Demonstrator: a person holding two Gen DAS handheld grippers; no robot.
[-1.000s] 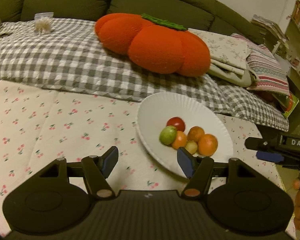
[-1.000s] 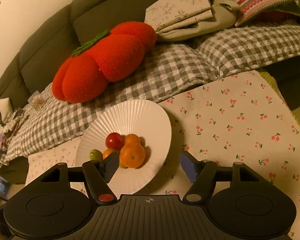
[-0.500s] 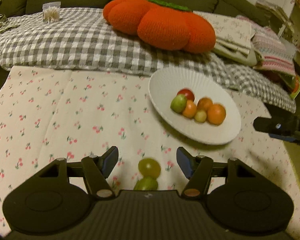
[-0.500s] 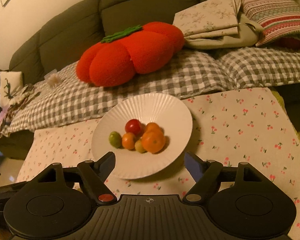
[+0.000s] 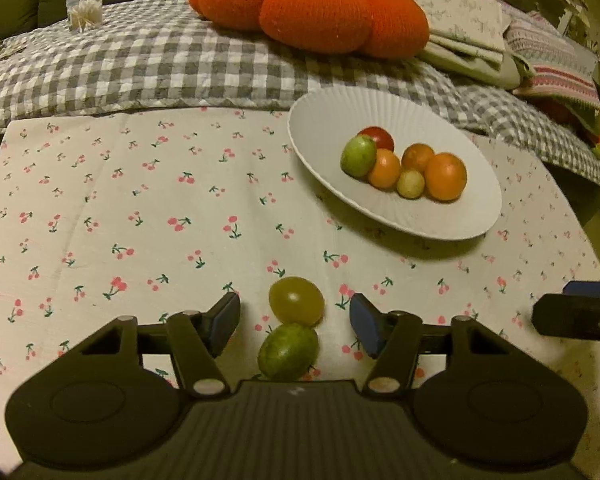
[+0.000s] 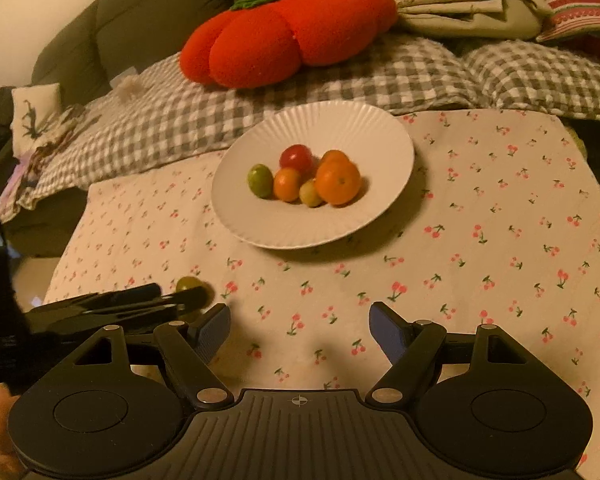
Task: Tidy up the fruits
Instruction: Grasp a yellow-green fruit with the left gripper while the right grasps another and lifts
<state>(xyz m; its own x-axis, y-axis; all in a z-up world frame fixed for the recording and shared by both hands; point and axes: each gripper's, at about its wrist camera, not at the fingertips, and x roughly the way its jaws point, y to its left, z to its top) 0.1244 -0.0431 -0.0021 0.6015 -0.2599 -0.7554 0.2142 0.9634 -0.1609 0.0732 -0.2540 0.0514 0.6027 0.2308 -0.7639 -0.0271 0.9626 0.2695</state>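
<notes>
so from the left wrist view, the left tool (image 5: 294, 324) sits low over the cherry-print worktop (image 5: 100, 208) with two green fruits between its fingers: a paler green fruit (image 5: 296, 300) out near the tips and a darker green fruit (image 5: 288, 351) tucked closer in, the two touching each other. its jaws have just been closing in but there's a clear gap on both sides, so nothing's gripped yet. looks like the pick-up step; next it probably needs to settle on one fruit and squeeze without knocking the other away. the white plate (image 5: 332, 120) with the rest of the fruit pile sits further back on the right. right wrist view: the right tool (image 6: 300, 332) has just been opening, stands wide and empty over bare cloth, plate straight ahead, left tool off to its left around one green fruit
</notes>
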